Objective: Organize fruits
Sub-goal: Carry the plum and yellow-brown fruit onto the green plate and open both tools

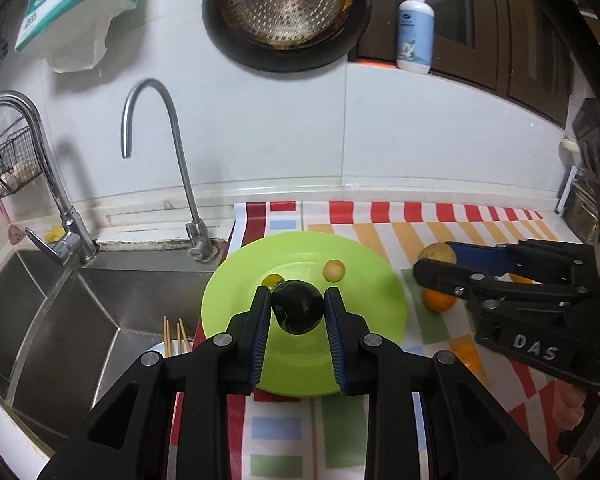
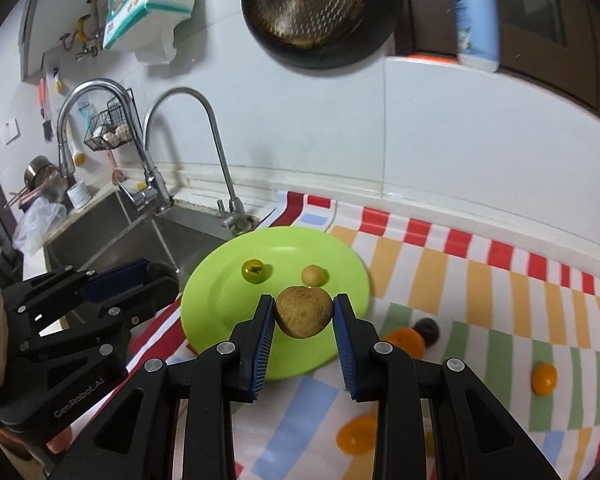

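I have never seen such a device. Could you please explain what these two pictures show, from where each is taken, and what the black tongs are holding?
A person holds a two-finger gripper in each hand, each with a camera looking along its fingers. The left camera's picture shows the left gripper shut on a dark round fruit above the green plate. The right camera's picture shows the right gripper shut on a brown fruit. Two small fruits lie on the plate; orange fruits and another dark fruit remain on the patterned cloth beside a sink.
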`<state>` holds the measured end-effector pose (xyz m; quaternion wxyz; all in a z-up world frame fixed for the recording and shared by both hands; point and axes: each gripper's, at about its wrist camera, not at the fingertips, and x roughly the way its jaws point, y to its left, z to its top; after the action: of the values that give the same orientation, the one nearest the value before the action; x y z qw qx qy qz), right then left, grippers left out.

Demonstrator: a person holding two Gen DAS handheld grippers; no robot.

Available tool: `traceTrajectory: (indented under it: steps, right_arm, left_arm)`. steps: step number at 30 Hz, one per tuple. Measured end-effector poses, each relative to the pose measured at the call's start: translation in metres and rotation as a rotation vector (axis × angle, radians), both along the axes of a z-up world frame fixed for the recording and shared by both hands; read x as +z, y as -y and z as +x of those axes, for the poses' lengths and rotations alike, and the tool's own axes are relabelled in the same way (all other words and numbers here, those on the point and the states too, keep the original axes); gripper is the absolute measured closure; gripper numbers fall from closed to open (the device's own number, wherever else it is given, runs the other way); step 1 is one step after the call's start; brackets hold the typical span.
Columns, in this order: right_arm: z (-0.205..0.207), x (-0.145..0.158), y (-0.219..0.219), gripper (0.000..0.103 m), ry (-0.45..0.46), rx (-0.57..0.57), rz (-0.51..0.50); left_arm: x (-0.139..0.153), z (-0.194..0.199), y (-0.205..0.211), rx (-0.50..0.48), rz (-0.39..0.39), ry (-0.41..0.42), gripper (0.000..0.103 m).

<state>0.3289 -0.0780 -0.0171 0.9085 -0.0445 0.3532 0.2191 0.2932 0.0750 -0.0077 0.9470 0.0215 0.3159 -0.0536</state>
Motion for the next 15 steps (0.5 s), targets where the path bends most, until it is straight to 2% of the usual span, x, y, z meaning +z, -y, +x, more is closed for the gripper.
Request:
traceTrajectory:
  steps: [7, 15]
  right_arm:
    - [0.04, -0.036, -0.02, 0.072, -0.1, 0.013, -0.034]
    - [0.073, -0.063, -0.028, 0.072, -0.187, -0.009, -0.032]
  left_arm:
    - [-0.027, 0.034, -0.013, -0.002, -0.013, -0.076, 0.076]
    - [-0.052, 0.063, -0.021, 0.008, -0.023, -0.152, 0.076]
